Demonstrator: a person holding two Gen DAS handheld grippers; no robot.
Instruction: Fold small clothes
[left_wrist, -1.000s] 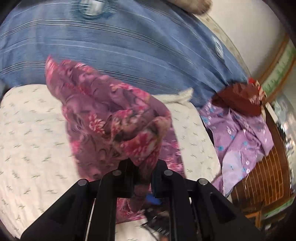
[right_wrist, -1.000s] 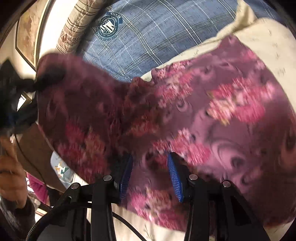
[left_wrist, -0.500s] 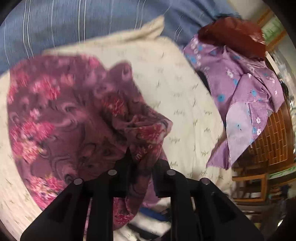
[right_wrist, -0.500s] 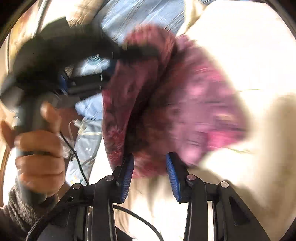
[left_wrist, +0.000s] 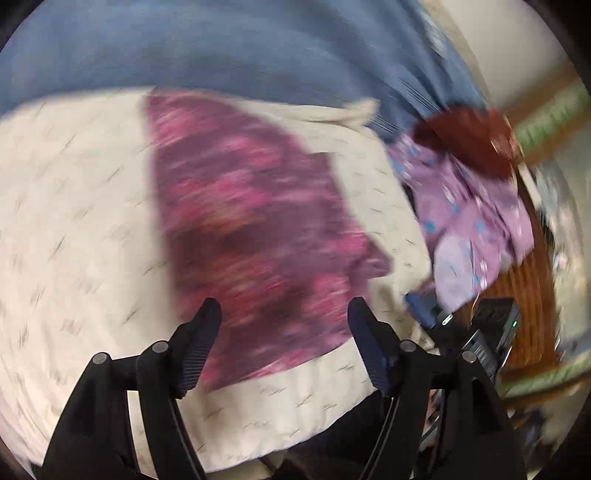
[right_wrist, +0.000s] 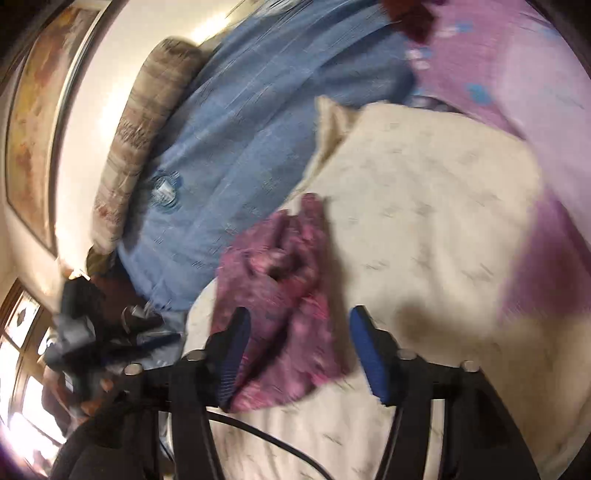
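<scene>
Cream pillow (left_wrist: 74, 206), floral cloth (left_wrist: 251, 229) now released, both grippers' fingers opening, empty.

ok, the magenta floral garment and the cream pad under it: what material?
Floral garment: thin woven cloth, matte, probably light cotton or rayon; it lies flat and limp.
Cream pad: soft quilted-looking cotton, matte, small stitched marks. Blur leaves both uncertain.

Motion blur smeared the floral garment (left_wrist: 255, 229), so its pattern and folds were unreadable. The lilac clothes (right_wrist: 517, 62) ran off the right-wrist view's top edge. The other gripper (right_wrist: 92, 332) near the bed's edge was a dark blur.
</scene>
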